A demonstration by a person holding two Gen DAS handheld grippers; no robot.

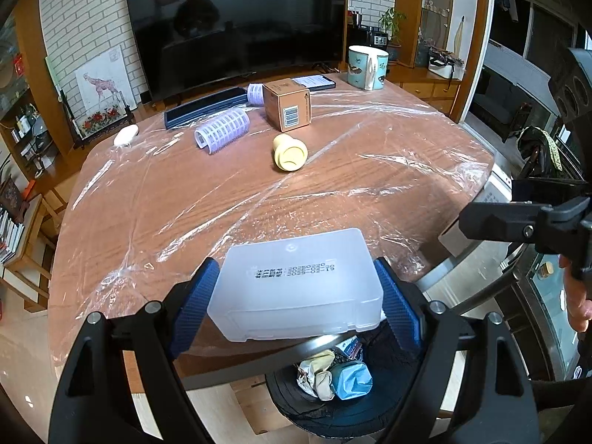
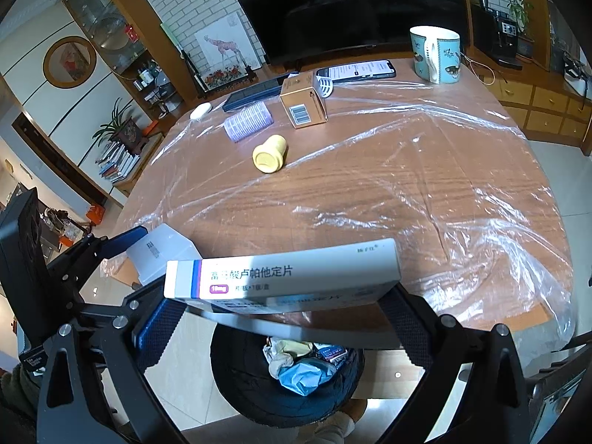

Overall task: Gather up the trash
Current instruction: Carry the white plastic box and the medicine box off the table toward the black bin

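- A translucent white plastic box (image 1: 296, 288) with dark printed text on its top is clamped between the blue ribbed pads of the left claw (image 1: 296, 305), at the near edge of the counter.
- A flat white cardboard medicine carton (image 2: 283, 273) with a purple stripe and grey Chinese lettering is gripped by its ends in the right claw (image 2: 275, 318).
- Both items are held above a black-lined round trash bin (image 2: 236, 373) on the floor, in which crumpled paper and a light blue wad (image 1: 349, 379) are seen.
- The round wooden counter (image 1: 229, 199) is covered by a wrinkled clear plastic sheet (image 2: 462, 222).
- Farther back, a pale yellow plastic cup (image 1: 289, 152) is lying on its side.
- Behind it, a brown cardboard box with a barcode (image 1: 286, 103) is seen, with a lavender ribbed roller (image 1: 222, 129) to its left.
- A teal patterned mug (image 1: 367, 66), a smartphone with a lit screen (image 2: 357, 69) and a dark flat keyboard-like bar (image 1: 205, 107) are placed at the far edge.
- A large dark television (image 1: 236, 26) stands beyond the counter.
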